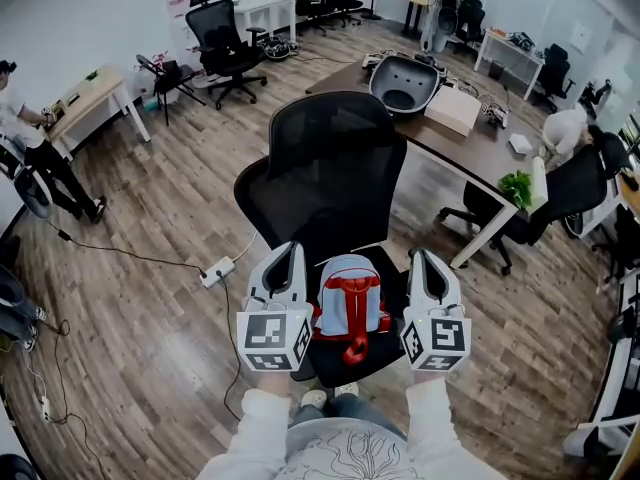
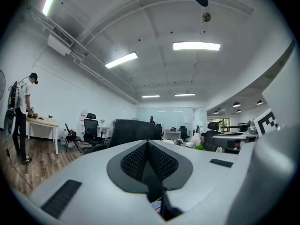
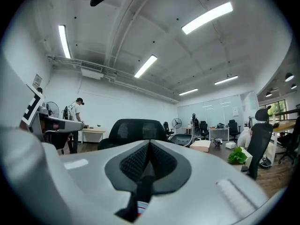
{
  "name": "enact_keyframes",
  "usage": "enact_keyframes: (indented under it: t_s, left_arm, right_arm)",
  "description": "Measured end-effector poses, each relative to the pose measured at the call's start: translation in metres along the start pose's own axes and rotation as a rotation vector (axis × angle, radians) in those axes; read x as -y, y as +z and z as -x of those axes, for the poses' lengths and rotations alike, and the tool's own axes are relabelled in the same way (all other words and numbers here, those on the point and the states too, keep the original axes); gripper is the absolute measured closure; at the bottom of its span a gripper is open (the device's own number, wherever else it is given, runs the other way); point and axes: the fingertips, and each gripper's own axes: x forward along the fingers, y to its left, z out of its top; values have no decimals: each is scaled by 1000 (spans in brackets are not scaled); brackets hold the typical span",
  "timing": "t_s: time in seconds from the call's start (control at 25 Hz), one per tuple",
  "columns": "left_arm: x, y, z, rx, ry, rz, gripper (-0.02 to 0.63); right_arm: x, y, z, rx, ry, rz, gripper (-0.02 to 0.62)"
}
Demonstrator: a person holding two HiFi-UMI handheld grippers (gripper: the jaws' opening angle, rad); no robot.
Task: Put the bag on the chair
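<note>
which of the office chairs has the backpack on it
The nearest black mesh-backed chair, straight ahead of the person: a light blue and red backpack sits on its seat. The chair by the far wall has nothing on its seat.

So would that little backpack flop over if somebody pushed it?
Probably floppy: the backpack looks like soft cloth and lies slumped on the chair. Likely light, since it looks small and unstuffed. It shouldn't roll, though its red straps might snag.

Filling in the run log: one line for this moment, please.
bag: on chair seat | left tool: shut, left of bag | right tool: shut, right of bag | hold on bag: cannot tell
</note>
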Motion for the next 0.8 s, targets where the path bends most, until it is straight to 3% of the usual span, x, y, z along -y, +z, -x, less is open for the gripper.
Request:
enact_keyframes:
  t_s: [0.8]
  left_arm:
    - [2,28,31,60,34,-12,600]
  right_arm:
    - [-1,31,25,77,-3,-8,584]
